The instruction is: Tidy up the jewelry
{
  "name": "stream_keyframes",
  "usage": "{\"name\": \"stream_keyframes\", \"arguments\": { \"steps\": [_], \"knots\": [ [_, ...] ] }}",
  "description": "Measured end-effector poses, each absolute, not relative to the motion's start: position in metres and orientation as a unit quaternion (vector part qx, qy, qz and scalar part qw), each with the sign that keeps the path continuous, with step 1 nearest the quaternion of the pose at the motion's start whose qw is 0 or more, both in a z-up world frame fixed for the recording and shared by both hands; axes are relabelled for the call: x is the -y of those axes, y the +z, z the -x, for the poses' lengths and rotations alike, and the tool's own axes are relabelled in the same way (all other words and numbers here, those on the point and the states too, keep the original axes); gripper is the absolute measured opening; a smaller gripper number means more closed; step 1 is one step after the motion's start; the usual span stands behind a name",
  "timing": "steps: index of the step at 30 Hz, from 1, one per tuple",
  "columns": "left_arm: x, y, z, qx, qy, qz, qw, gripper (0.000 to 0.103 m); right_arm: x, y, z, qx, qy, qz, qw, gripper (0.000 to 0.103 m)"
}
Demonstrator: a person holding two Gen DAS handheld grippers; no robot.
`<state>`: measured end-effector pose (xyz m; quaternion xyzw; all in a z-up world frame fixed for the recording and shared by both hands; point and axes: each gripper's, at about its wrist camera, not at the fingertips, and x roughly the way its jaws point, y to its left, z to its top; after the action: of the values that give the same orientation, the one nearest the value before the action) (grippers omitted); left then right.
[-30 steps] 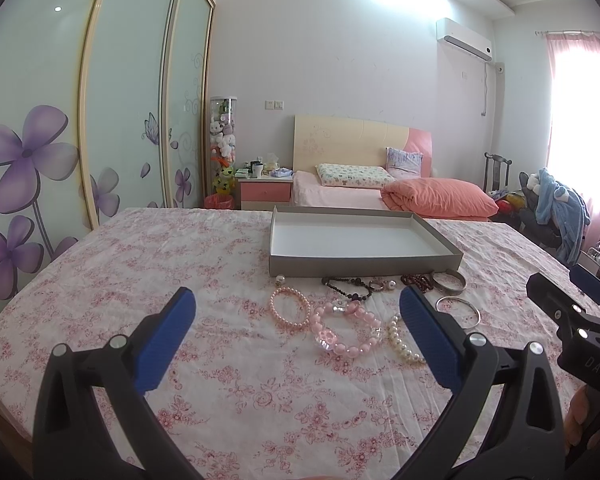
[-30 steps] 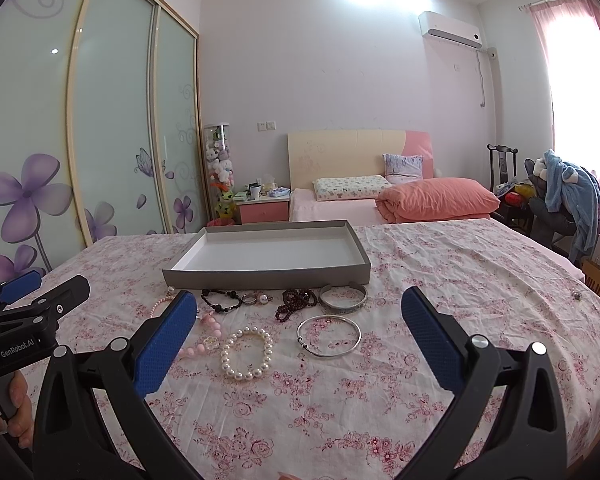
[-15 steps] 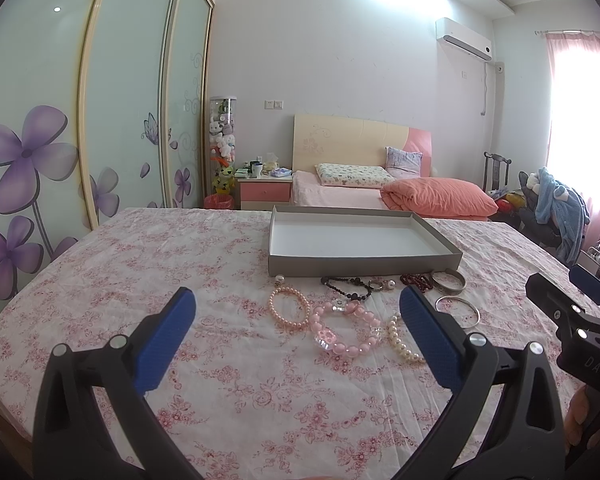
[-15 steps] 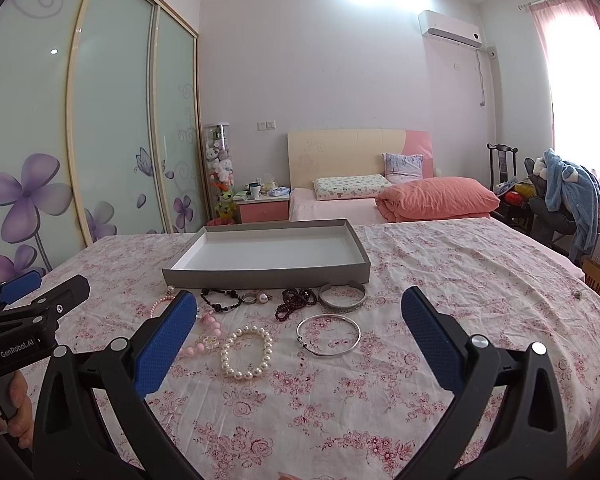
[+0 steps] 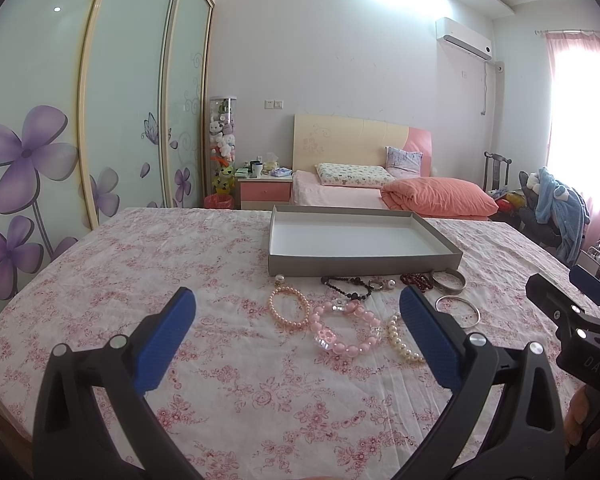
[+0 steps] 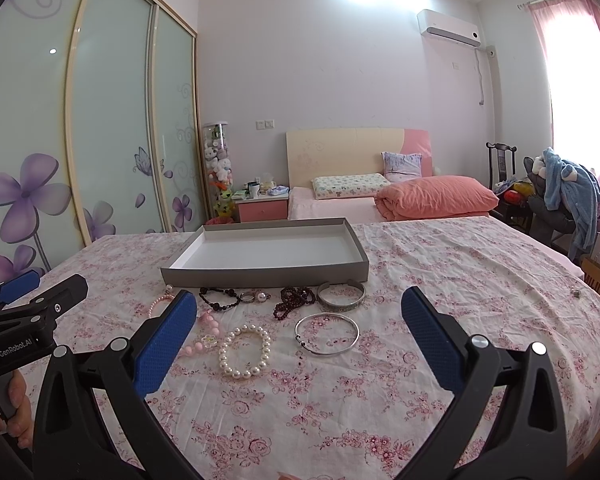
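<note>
A shallow grey tray (image 5: 364,258) (image 6: 260,272) with a white inside lies empty on a floral cloth. In front of it lie several pieces: a small pink pearl bracelet (image 5: 289,307), a chunky pink bead bracelet (image 5: 345,332), a white pearl bracelet (image 6: 245,346) (image 5: 403,342), a thin silver bangle (image 6: 327,334) (image 5: 458,311), a wide silver cuff (image 6: 341,296), dark red beads (image 6: 294,300) and a black bead bracelet (image 6: 219,298). My left gripper (image 5: 296,316) is open, hovering short of the pink bracelets. My right gripper (image 6: 298,320) is open, short of the bangle and pearls.
The floral tablecloth (image 6: 460,280) covers the whole surface. A small metal piece (image 6: 576,292) lies alone far right. Behind stand a bed (image 6: 380,196), a pink nightstand (image 5: 265,192), sliding wardrobe doors (image 5: 120,100) and a chair with blue clothing (image 6: 572,196).
</note>
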<state>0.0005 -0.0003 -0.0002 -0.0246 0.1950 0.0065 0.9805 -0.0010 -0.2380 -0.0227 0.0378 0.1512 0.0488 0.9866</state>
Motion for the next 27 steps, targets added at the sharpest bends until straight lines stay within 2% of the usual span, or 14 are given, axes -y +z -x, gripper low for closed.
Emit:
{"name": "stream_keyframes", "arguments": {
  "steps": [16, 21, 27],
  "knots": [
    [0.000, -0.002, -0.002, -0.202, 0.006, 0.024, 0.979, 0.099, 0.239, -0.025, -0.007, -0.164, 0.051, -0.041, 0.984, 0.101],
    [-0.001, -0.009, -0.018, -0.244, 0.007, 0.022, 0.970, 0.099, 0.247, -0.039, -0.030, -0.222, 0.048, -0.053, 0.973, 0.101],
    [-0.018, -0.030, -0.054, -0.333, -0.013, 0.053, 0.941, 0.099, 0.254, -0.054, -0.072, -0.320, 0.033, -0.051, 0.945, 0.101]
  ]
}}
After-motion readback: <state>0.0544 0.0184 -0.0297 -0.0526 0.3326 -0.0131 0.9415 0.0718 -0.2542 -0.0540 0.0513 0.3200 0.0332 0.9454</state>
